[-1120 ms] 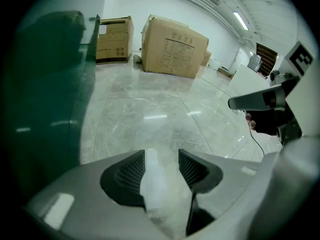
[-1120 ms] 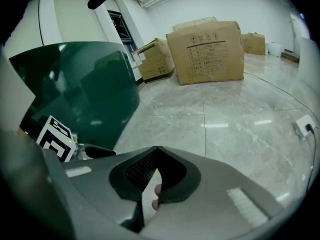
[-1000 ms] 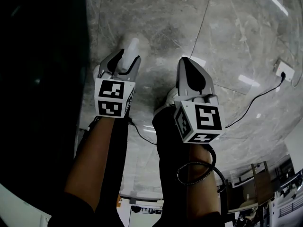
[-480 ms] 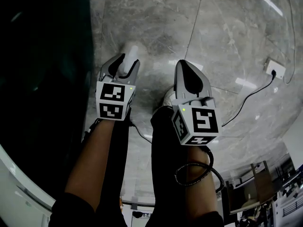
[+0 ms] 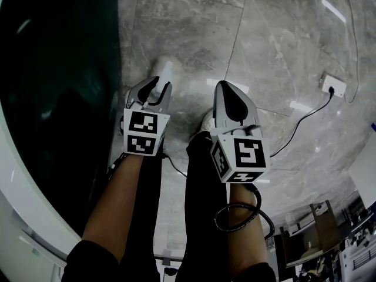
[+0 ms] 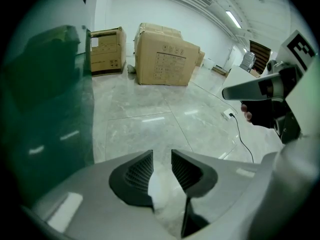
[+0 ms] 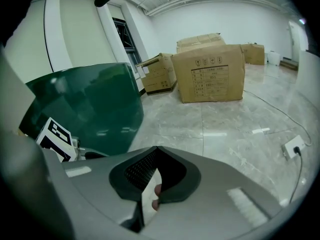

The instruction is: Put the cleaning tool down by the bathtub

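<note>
No cleaning tool shows in any view. The dark green bathtub [image 5: 59, 98] with a white rim fills the left of the head view, and its green wall stands at the left in the left gripper view [image 6: 45, 109] and the right gripper view [image 7: 90, 109]. My left gripper [image 5: 157, 86] hangs over the marble floor just right of the tub. Its jaws are a narrow gap apart with nothing between them [image 6: 162, 156]. My right gripper [image 5: 226, 88] is beside it, further from the tub, and its jaw tips meet [image 7: 156, 151]. It holds nothing.
The person's white shoes [image 5: 165, 69] [image 5: 207, 121] stand on the floor under the grippers. A white power strip [image 5: 330, 86] with a black cable lies to the right. Cardboard boxes [image 6: 165, 59] [image 7: 210, 74] stand far across the room.
The view has swung so more of the tub and its white rim shows at the left. Both grippers stay side by side over the floor, their jaws unchanged.
</note>
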{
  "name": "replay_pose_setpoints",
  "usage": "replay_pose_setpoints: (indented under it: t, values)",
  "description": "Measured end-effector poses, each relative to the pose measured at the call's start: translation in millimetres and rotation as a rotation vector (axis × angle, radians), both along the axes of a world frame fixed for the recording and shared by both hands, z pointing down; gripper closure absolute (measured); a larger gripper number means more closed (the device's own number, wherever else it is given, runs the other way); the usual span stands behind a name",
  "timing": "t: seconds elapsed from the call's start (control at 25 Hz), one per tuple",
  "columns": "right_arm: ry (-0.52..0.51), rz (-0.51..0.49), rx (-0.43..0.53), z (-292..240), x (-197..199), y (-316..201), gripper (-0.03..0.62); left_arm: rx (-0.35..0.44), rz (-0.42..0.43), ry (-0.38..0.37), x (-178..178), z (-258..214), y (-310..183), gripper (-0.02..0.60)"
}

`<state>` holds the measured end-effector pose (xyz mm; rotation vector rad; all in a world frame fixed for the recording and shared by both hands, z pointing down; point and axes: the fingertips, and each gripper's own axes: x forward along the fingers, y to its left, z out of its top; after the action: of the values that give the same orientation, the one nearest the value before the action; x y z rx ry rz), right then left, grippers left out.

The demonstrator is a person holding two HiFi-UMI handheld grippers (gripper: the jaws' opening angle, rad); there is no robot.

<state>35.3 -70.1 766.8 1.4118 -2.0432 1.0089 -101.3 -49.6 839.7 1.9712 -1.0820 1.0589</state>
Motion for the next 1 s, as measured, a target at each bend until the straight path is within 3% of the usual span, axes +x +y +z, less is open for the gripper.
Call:
replay_pose_setpoints:
  t: [1.0]
  values:
    - [0.022,0.059,0.061,-107.8,2.1,-1.9,0.571,0.094,0.046,0.012,3.2,-109.1,-18.5,0.566]
